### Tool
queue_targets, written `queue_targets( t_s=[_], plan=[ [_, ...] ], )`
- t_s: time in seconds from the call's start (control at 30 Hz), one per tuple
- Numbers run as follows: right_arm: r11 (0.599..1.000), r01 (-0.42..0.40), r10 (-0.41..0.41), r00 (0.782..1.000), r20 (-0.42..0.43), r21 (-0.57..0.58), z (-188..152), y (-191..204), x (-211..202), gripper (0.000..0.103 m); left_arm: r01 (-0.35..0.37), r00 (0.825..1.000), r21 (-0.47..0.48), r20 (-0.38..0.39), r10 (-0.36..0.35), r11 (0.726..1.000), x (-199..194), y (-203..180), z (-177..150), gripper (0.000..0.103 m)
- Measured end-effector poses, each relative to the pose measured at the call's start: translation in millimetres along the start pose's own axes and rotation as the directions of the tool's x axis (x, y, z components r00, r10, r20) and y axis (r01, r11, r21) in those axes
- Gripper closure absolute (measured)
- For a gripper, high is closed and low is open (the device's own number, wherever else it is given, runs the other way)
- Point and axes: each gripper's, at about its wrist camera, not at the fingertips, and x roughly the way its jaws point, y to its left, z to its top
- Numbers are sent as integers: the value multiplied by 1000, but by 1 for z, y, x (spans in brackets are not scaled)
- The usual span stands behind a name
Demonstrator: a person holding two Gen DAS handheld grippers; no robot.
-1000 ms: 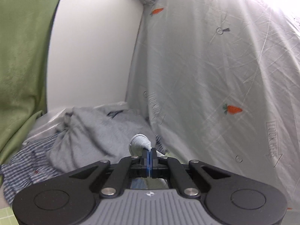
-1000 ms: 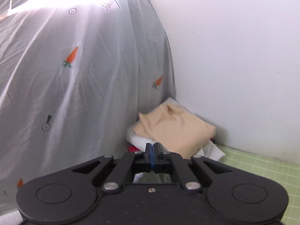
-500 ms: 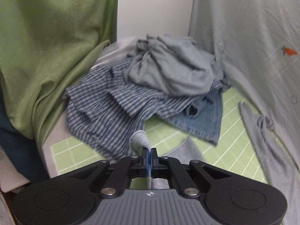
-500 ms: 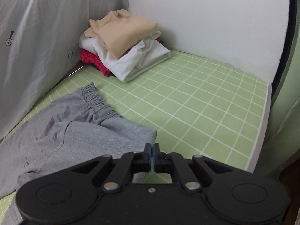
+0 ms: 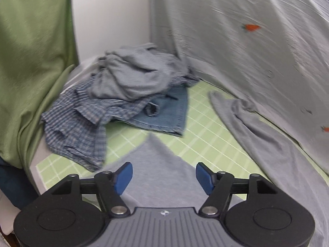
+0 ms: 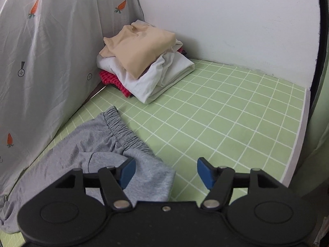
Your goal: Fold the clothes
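setting: green mat with a white grid point(image 6: 216, 123) on a table, white wall behind, pale grey sheet printed with little orange carrots point(image 5: 257, 41) hung along the back.
task thing: grey jersey sweatpants with an elastic waistband point(image 6: 98, 144), spread flat on the mat. waistband end sits under my right side, one leg runs along the sheet and the other comes to a point in front of my left.
left gripper point(image 5: 164, 176): mine, blue pads just swung apart, nothing pinched. the grey leg lies below the gap, not held.
right gripper point(image 6: 164, 170): same deal, just let go, pads spread wide over the waistband corner, cloth loose under them.
done pile: folded stack in the far corner point(image 6: 144, 61), tan on top, white under it, red at the bottom.
to-do pile: messy heap of a grey top, blue checked shirt and denim point(image 5: 123, 98), near the pointed leg but apart from it.
step: my guess, pants only just laid out, folding not started.
what could go wrong: legs are splayed in a v, so folding now would come out crooked. the far leg is bunched against the sheet, a pull could drag the sheet too. a shallow pinch on thin jersey slips.
writing: none i can read. small marks on the sheet are too blurry, tiny logo on my left gripper body is not legible.
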Motion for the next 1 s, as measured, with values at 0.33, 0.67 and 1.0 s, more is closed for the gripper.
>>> queue_targets(
  t_s=[0.33, 0.67, 1.0],
  plan=[
    [980, -23, 54, 987, -154, 197, 7, -45, 73, 18, 127, 988, 133, -105, -114, 983, -26, -123, -80, 23],
    [958, -65, 152, 940, -305, 278, 33, -29, 130, 18, 191, 967, 237, -213, -141, 953, -31, -205, -137, 21],
    [984, -47, -12, 946, -324, -173, 17, 42, 143, 23, 184, 962, 381, -260, -86, 906, -18, -268, -144, 21]
  ],
)
